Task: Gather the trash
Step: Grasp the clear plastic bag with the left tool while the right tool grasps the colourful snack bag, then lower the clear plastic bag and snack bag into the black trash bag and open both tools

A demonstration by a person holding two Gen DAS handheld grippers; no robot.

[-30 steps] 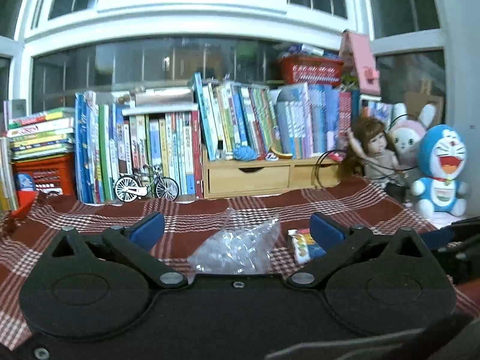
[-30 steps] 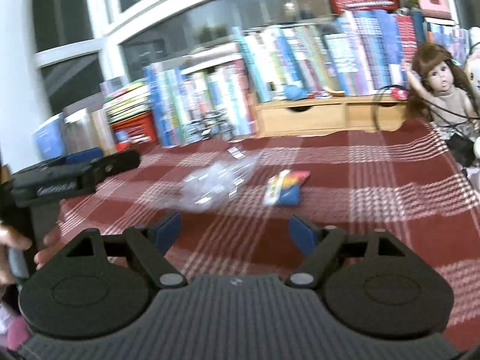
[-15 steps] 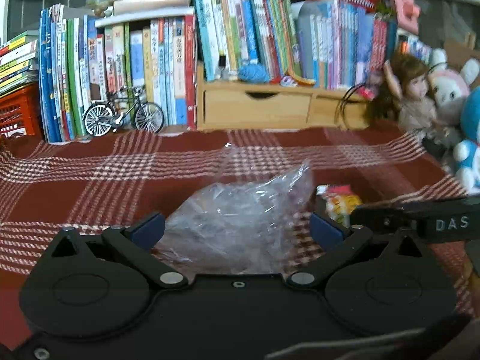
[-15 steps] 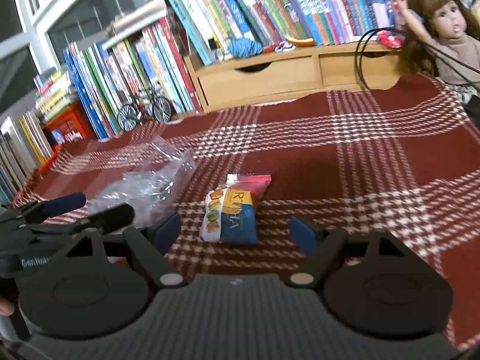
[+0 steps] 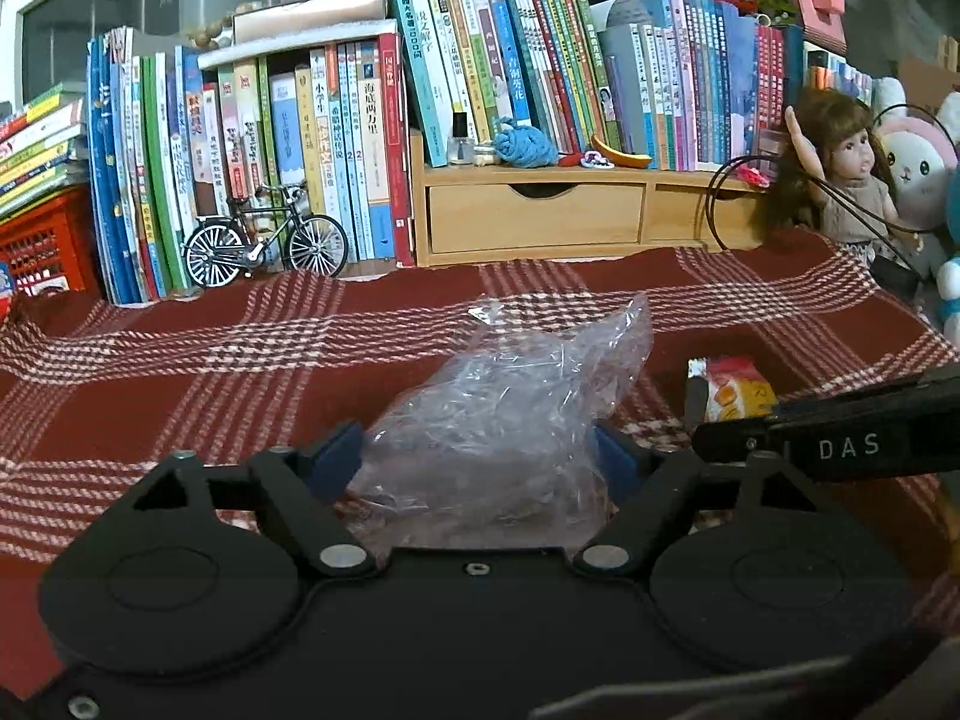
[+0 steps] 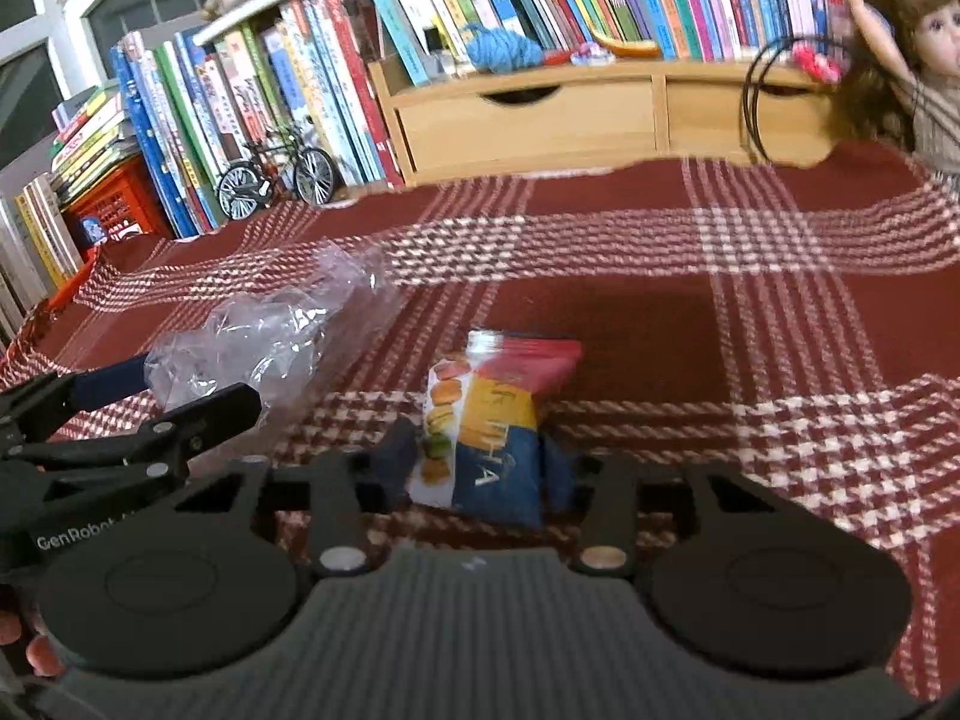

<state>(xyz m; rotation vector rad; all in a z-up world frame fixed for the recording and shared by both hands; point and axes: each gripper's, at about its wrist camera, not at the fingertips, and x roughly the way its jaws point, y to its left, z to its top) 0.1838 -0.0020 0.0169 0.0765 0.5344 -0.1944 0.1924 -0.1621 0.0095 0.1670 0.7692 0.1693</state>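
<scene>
Both grippers are going in at once! The left gripper [image 5: 477, 459] is closing its blue fingers [image 5: 336, 459] around the crumpled clear plastic bag [image 5: 510, 414], sitting low in the centre of the left view on the red plaid cloth [image 5: 180, 396] of the worktop; the pads are flanking the film, and it looks like they are just starting to squeeze it. Low in the centre of the right view, the right gripper [image 6: 480, 468] is closing on the snack wrapper [image 6: 486, 438], fingers hugging both sides of the packet's near end.

The bag is looking featherlight, soft and springy, likely to slip, so bunching a thick fold is the safer hold. The wrapper seems light, glossy and slick; pinching across its width near the sealed edge should work.

Across the top of both frames, the books [image 5: 336, 138], toy bicycle [image 5: 264, 246], wooden drawer unit [image 5: 540, 216] and doll [image 5: 852, 180] are standing well apart from the trash. The real squeeze: the two grippers are working just beside each other
</scene>
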